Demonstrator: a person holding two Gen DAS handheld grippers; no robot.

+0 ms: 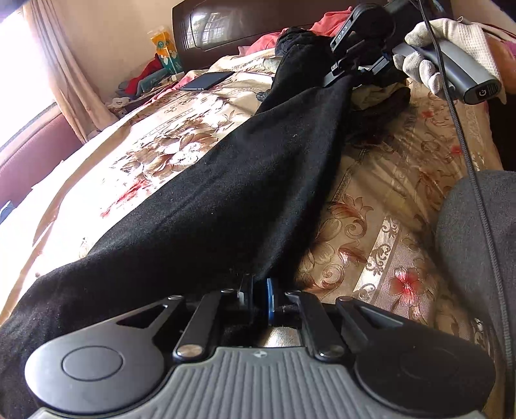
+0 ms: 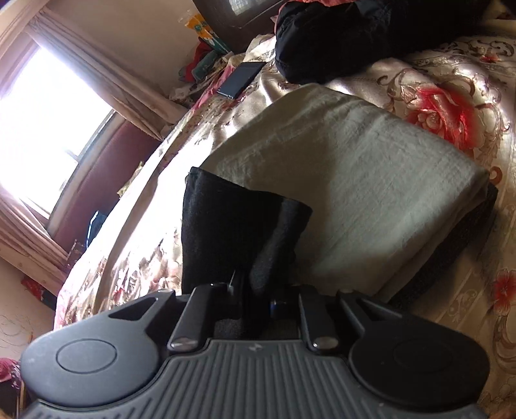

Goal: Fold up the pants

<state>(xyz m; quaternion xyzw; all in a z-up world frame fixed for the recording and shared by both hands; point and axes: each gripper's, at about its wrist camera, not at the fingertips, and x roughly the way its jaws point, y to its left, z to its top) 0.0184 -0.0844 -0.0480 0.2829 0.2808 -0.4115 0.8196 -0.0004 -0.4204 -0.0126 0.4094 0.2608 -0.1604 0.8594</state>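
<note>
Fingers of both grippers are pinched on the black pants (image 1: pixel 225 180): the left gripper (image 1: pixel 258 290) at bottom centre of its view clamps one end, the right gripper (image 1: pixel 342 75) at upper right clamps the other. The pants hang stretched between them above the bed (image 1: pixel 387 225). To fold cleanly, I judge both grips should stay tight, keeping the cloth taut and edges level while bringing the ends together.

Bed with shiny beige floral-pattern satin bedspread (image 1: pixel 380 206) carries everything. Long black knit pants (image 1: pixel 225 193) lie across it. Dark flat rectangular phone (image 1: pixel 206 80) lies near the dark wooden headboard (image 1: pixel 225 29). Folded pale grey-green plush blanket (image 2: pixel 354 180) rests on the spread, a bulky black padded garment (image 2: pixel 338 35) beyond it. Pink-red cloth (image 1: pixel 332 22) by headboard.
</note>
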